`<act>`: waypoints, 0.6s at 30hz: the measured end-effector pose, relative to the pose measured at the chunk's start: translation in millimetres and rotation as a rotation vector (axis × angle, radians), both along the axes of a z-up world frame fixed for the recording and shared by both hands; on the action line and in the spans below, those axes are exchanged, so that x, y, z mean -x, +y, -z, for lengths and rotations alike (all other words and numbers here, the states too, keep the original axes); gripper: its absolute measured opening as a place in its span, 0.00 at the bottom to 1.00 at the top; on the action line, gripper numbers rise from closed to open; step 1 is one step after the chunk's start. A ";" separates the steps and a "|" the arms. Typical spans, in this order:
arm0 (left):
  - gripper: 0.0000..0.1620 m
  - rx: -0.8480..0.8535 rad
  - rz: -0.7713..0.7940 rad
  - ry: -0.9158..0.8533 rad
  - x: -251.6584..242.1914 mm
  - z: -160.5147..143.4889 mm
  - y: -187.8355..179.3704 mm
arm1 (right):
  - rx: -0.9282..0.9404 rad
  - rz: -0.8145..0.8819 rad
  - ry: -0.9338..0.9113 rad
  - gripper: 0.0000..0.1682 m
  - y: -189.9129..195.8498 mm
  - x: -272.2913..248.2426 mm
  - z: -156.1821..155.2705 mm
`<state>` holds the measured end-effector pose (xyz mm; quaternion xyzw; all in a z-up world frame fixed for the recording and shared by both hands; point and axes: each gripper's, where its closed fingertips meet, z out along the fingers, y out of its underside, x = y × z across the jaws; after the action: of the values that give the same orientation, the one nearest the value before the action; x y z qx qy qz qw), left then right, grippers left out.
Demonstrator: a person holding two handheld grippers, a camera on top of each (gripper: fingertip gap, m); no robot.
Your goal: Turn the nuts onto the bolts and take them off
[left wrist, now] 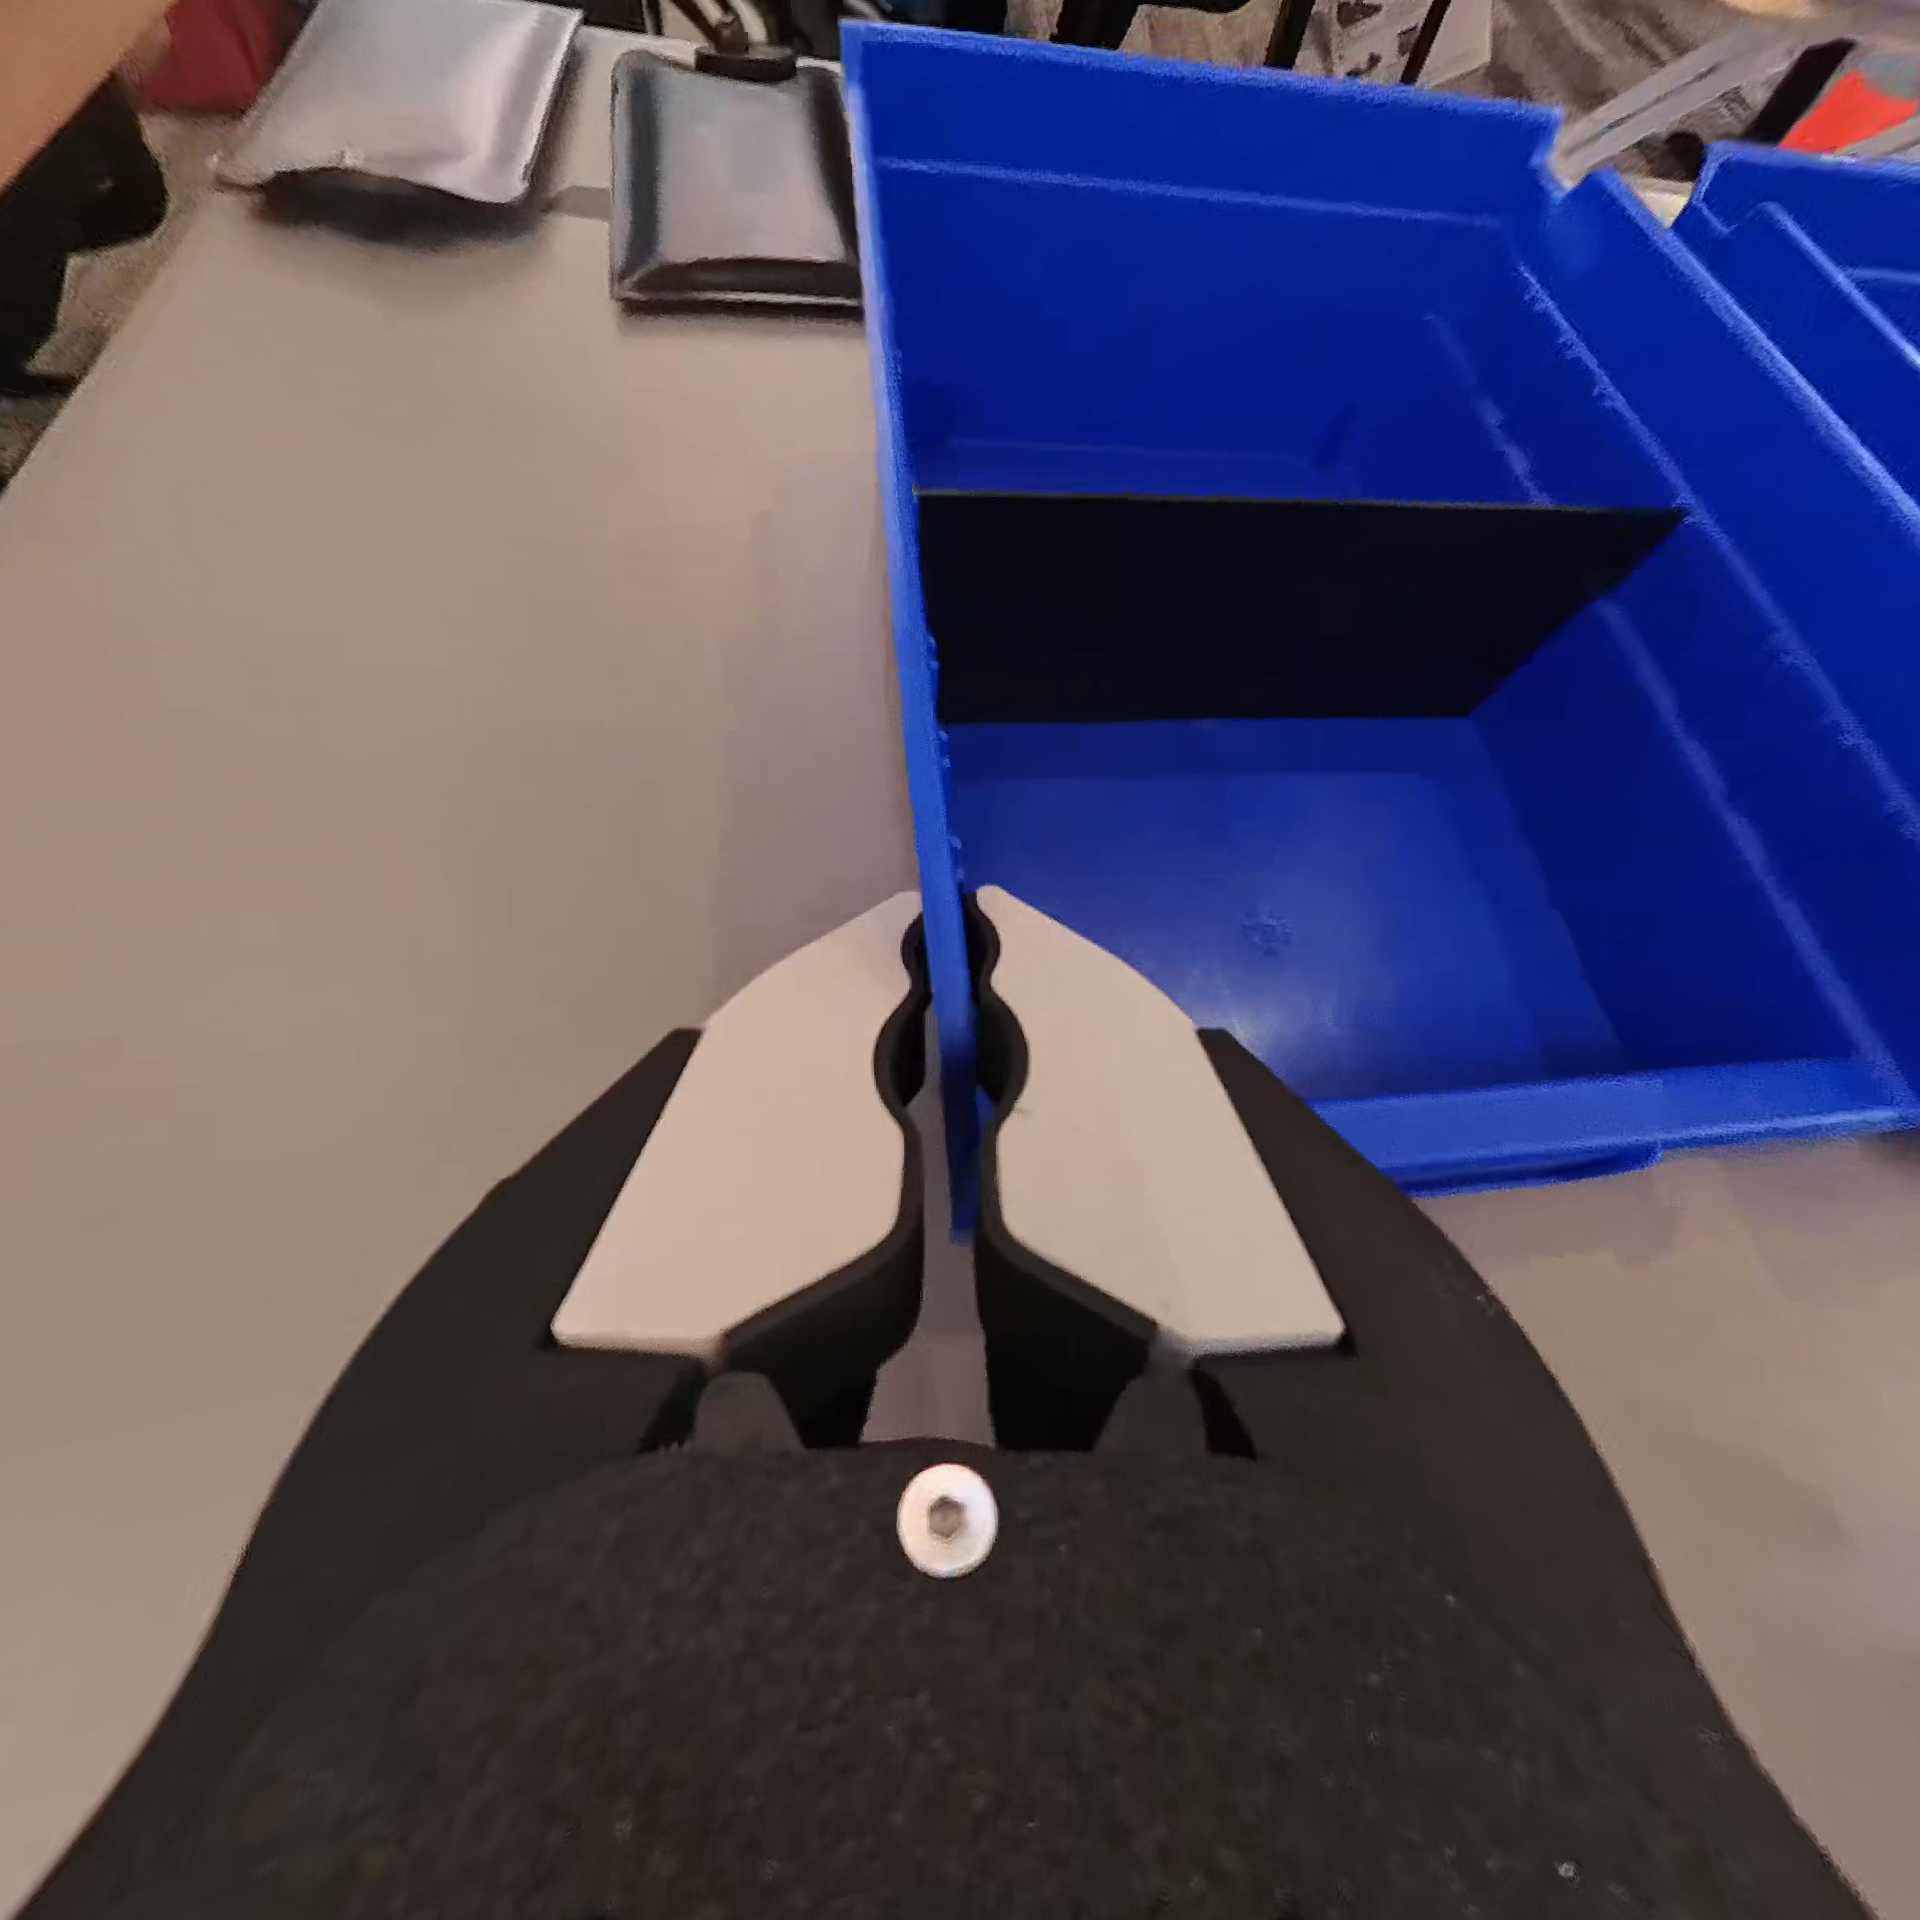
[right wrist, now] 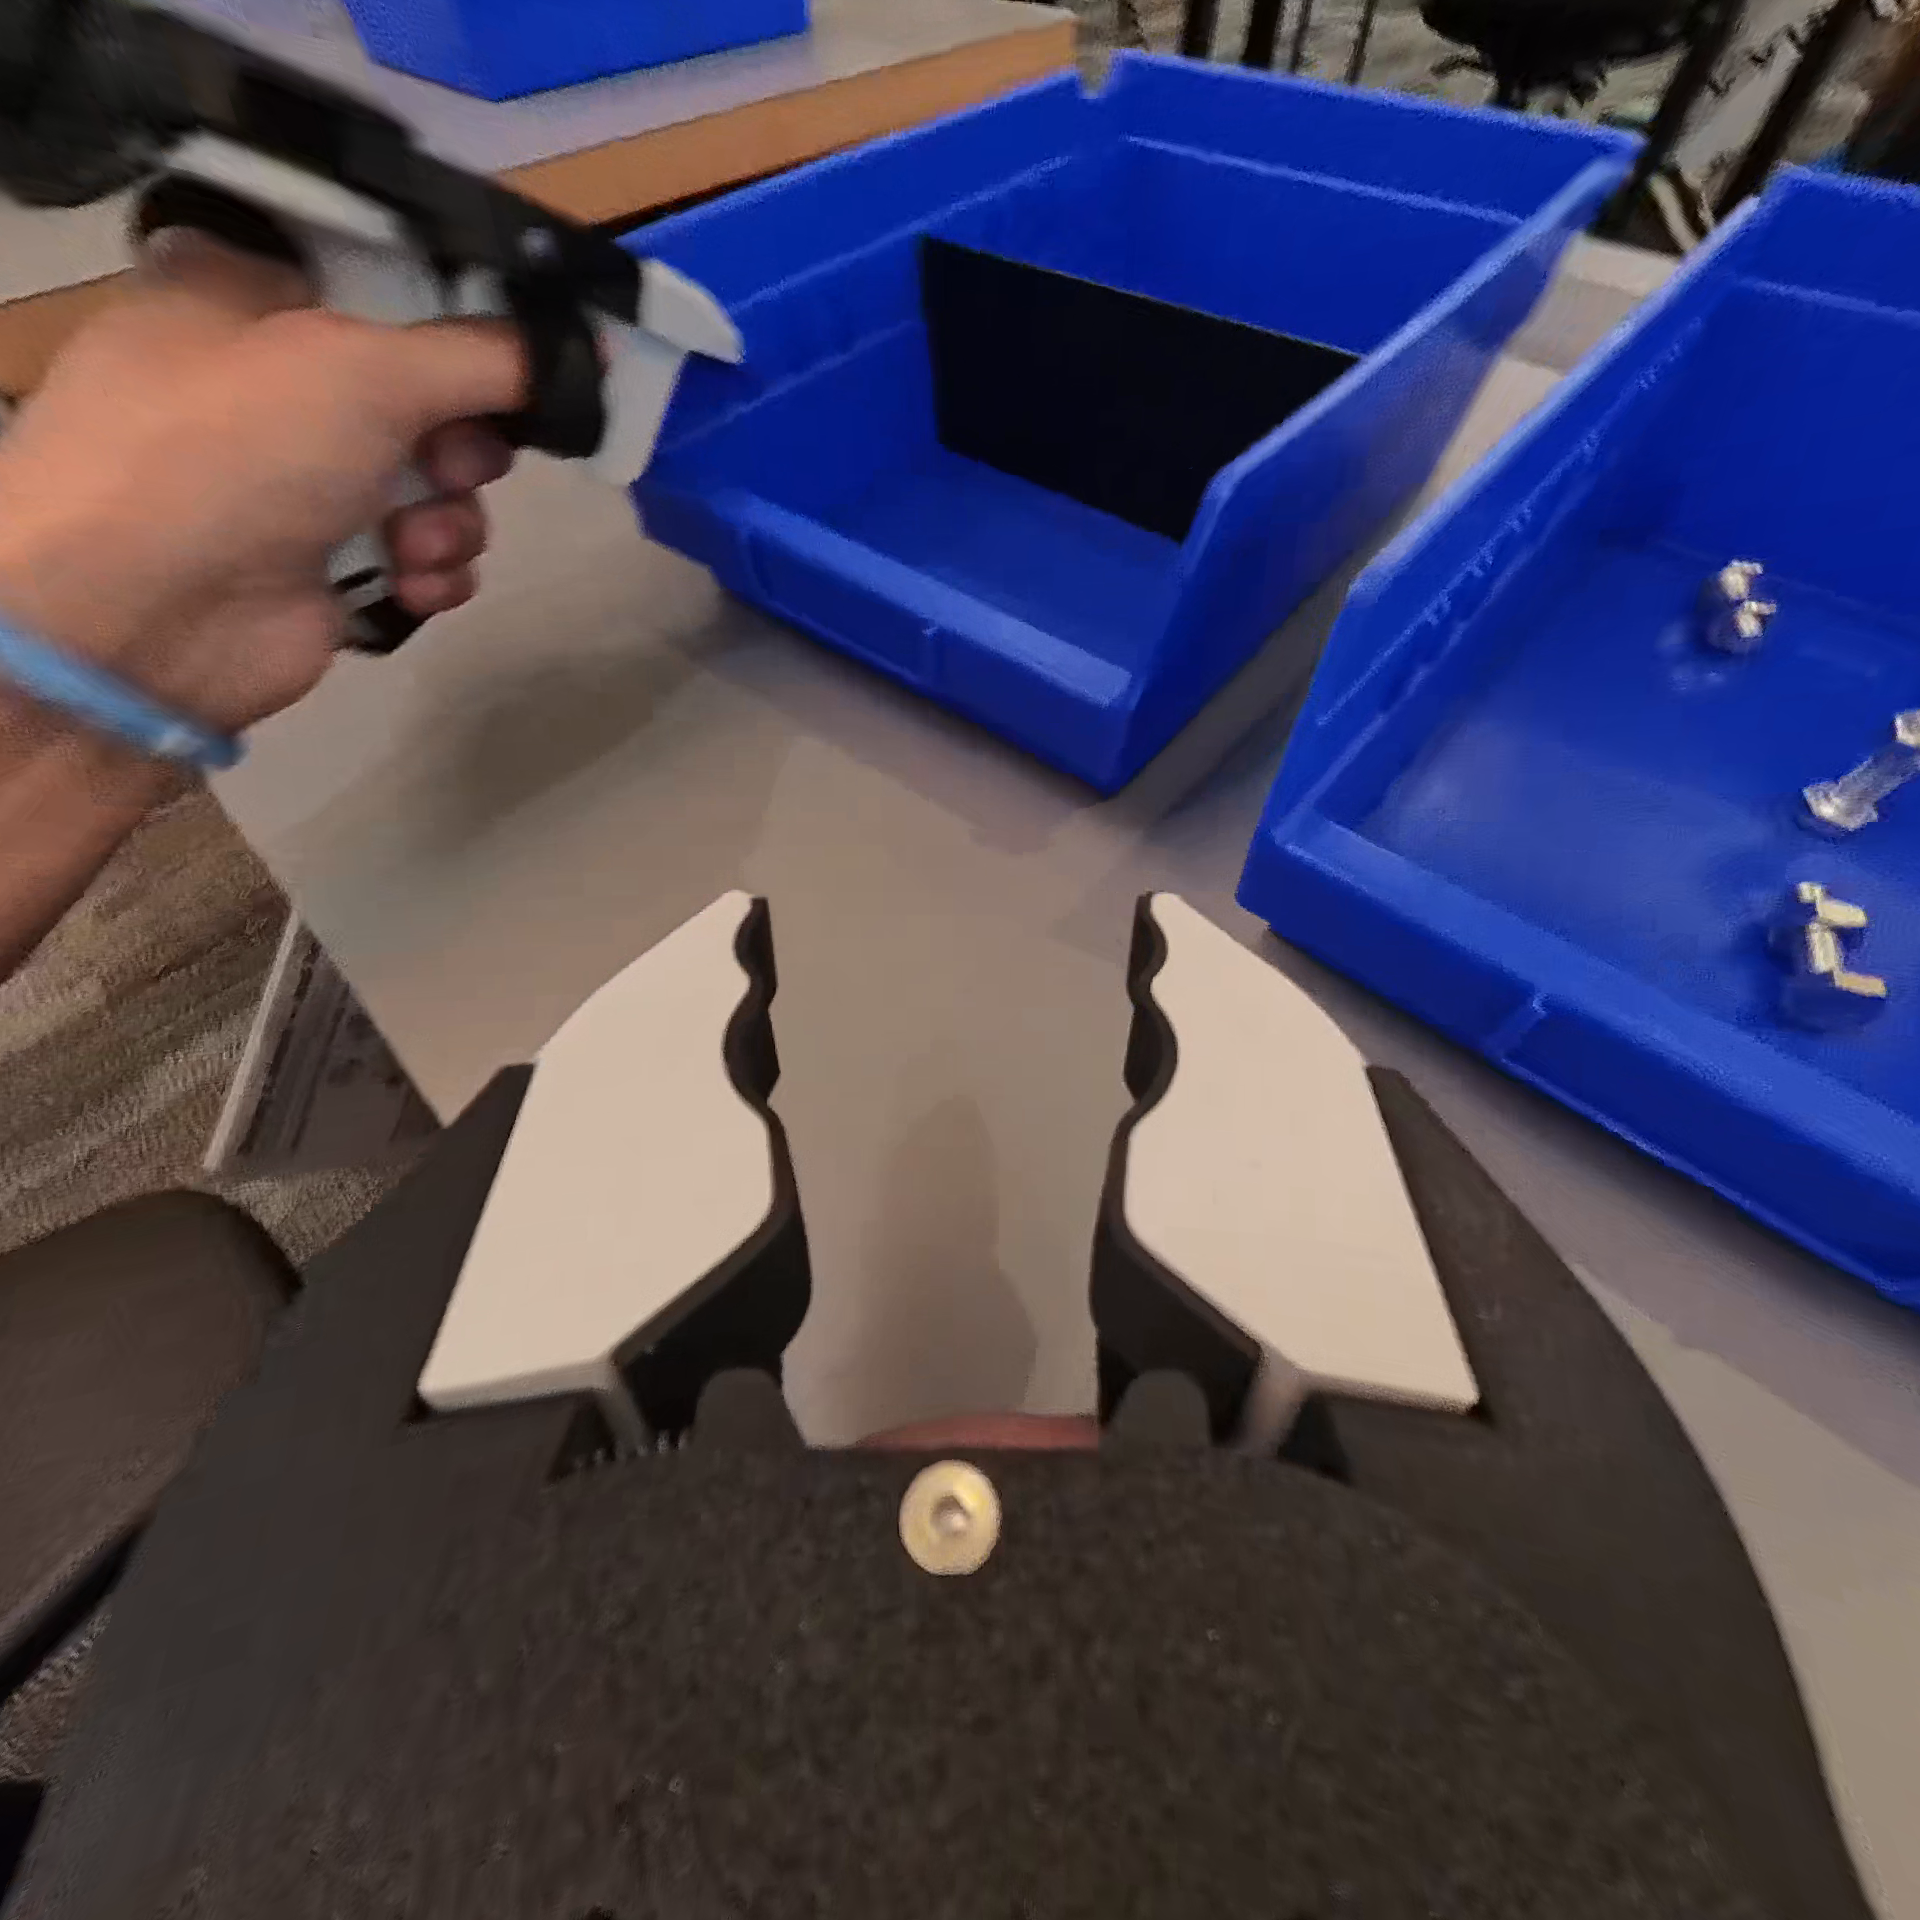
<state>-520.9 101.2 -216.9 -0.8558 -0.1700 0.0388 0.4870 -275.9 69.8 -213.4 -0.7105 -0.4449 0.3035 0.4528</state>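
My left gripper point(left wrist: 948, 935) is shut on the left side wall of an empty blue bin point(left wrist: 1351, 312) that has a black divider point(left wrist: 1247, 613) across its middle. The same gripper point(right wrist: 670, 395), in a person's hand point(right wrist: 208, 499), shows in the right wrist view, clamped on the near left corner of that bin point(right wrist: 935, 634). My right gripper point(right wrist: 951, 935) is open and empty over the grey table. To its right a second blue bin point(right wrist: 1455, 748) holds a silver bolt point(right wrist: 1860, 790) and two silver nut pieces point(right wrist: 1735, 608) point(right wrist: 1823, 951).
A grey pouch point(left wrist: 405, 104) and a dark pouch point(left wrist: 727, 177) lie at the back left of the table point(left wrist: 416, 675). A third blue bin point(right wrist: 571, 42) stands on a farther table. The table edge and carpet floor point(right wrist: 125, 1039) are at the left. One gripper's finger ends stand about 25 centimeters off the other's.
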 end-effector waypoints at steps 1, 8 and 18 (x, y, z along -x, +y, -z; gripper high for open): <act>0.02 0.003 -0.019 0.010 -2.8 0.5 -10.5 | 0.018 0.024 -0.001 0.39 3.3 3.1 0.9; 0.02 -0.010 -0.145 0.067 -37.3 -0.4 -95.2 | 0.010 0.142 0.026 0.34 12.7 25.4 1.5; 0.02 -0.036 -0.211 0.130 -73.5 -7.0 -150.3 | 0.051 0.193 -0.033 0.03 9.4 31.5 4.6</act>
<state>-447.3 -49.1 -209.9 -0.8199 -0.2278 0.1422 0.5055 -307.4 79.2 -218.1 -0.7662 -0.3738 0.2580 0.4546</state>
